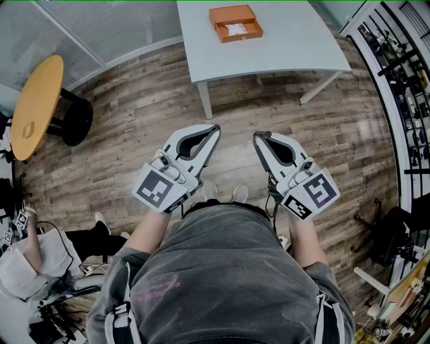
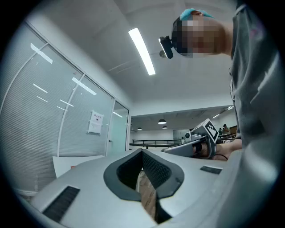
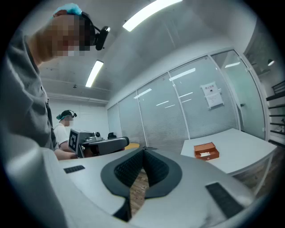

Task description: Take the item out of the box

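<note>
Pre-reach: left tongs (image 1: 216, 127) and right tongs (image 1: 258, 134) are hanging closed and empty, the white item (image 1: 236, 29) is lying in the open box (image 1: 227, 15) on the surface (image 1: 289, 50) well ahead, so approaching and opening likely come next.

Office-like lab space, glass partition walls (image 3: 187, 111) with blinds, strip ceiling lights (image 2: 141, 51), white desk (image 1: 269, 47), wood-plank floor (image 1: 134, 127), round table (image 1: 37, 104), equipment rack (image 1: 398, 64)

white item (image 1: 236, 29) in the orange box (image 1: 235, 23) looking way too small to tell what it is, surface (image 1: 282, 47) getting chopped off by the top edge, yellow round table (image 1: 33, 101) running off the left side, stuff on the shelving (image 1: 405, 80) at right being too tiny to make out
</note>
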The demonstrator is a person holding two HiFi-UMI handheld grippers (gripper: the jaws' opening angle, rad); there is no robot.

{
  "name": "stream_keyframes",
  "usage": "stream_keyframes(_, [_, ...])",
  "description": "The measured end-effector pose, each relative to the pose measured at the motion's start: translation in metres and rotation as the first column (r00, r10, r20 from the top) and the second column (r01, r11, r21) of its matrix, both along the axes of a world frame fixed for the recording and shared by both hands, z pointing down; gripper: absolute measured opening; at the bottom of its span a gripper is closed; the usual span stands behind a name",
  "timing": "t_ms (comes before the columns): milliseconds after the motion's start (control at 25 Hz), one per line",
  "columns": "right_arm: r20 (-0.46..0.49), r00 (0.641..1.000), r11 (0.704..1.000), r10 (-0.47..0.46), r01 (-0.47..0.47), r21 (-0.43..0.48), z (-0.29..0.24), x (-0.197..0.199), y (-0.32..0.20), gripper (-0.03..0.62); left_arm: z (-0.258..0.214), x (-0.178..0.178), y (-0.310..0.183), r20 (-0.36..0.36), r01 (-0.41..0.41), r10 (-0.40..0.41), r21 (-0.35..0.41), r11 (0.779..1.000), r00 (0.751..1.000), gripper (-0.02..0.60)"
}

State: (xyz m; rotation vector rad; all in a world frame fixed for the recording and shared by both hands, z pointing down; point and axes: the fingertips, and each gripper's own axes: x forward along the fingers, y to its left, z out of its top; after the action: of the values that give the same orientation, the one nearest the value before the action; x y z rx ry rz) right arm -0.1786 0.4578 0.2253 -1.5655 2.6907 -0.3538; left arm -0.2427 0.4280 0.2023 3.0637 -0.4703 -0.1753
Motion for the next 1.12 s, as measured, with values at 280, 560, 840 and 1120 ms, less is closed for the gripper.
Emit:
stream_keyframes(280, [0.001, 1.000, 1.000, 0.015, -0.015, -0.003, 0.001, 0.001, -0.014, 0.002, 0.002, 0.000, -0.014, 0.002, 0.006, -0.006, -0.002, 1.000, 1.000, 0.012])
stream_keyframes(560, [-0.002, 1.000, 1.000, 0.017, -0.017, -0.016, 0.010, 0.034, 0.006, 0.002, 0.009, 0.030, 0.010, 0.011, 0.026, -0.026, -0.028, 0.999, 1.000, 0.012])
stream_keyframes(840, [0.022, 1.000, 1.000, -0.008, 0.008, -0.019, 0.019, 0.072, 0.013, 0.002, 0.021, 0.068, 0.018, 0.052, 0.045, -0.044, -0.025, 0.999, 0.998, 0.012])
stream_keyframes(1120, [0.041, 0.999, 0.999, -0.012, 0.013, -0.029, 0.028, 0.109, 0.016, 0.002, 0.026, 0.104, 0.023, 0.066, 0.047, -0.046, -0.024, 0.999, 0.997, 0.012])
